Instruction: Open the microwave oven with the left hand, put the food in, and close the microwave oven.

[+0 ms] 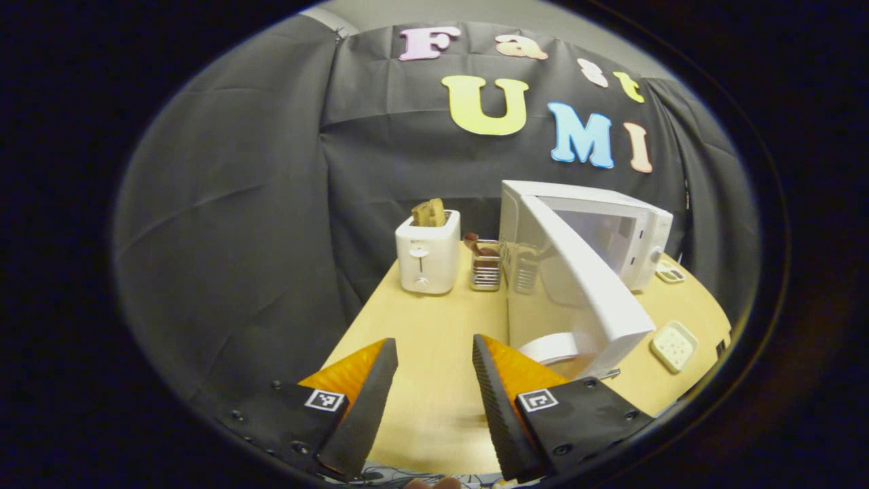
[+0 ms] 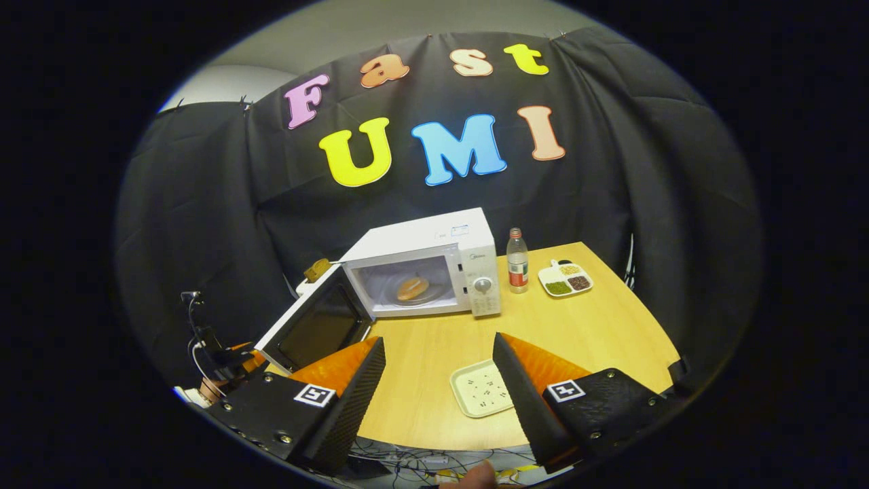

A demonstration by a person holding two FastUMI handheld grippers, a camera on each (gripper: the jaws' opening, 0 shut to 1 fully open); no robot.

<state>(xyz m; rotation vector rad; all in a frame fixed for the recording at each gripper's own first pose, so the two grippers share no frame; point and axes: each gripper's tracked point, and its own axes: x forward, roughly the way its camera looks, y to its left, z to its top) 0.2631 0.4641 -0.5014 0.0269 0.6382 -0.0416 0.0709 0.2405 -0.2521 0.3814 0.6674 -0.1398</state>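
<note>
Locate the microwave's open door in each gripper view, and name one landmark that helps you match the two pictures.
Left gripper view: the door swings toward the camera, right of centre, edge-on.
Right gripper view: the door hangs open at lower left of the microwave, its dark window facing us.
Shared landmark: the small cream tray on the wooden table.

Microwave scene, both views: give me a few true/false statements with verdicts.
1. The microwave door is shut. False: it stands wide open.
2. Food lies inside the microwave. True.
3. The right gripper holds the bottle. False: it is open and empty, and the bottle stands beside the microwave.
4. The left gripper is open, gripping nothing. True.
5. The toaster is empty. False: bread sticks out of its top.
</note>
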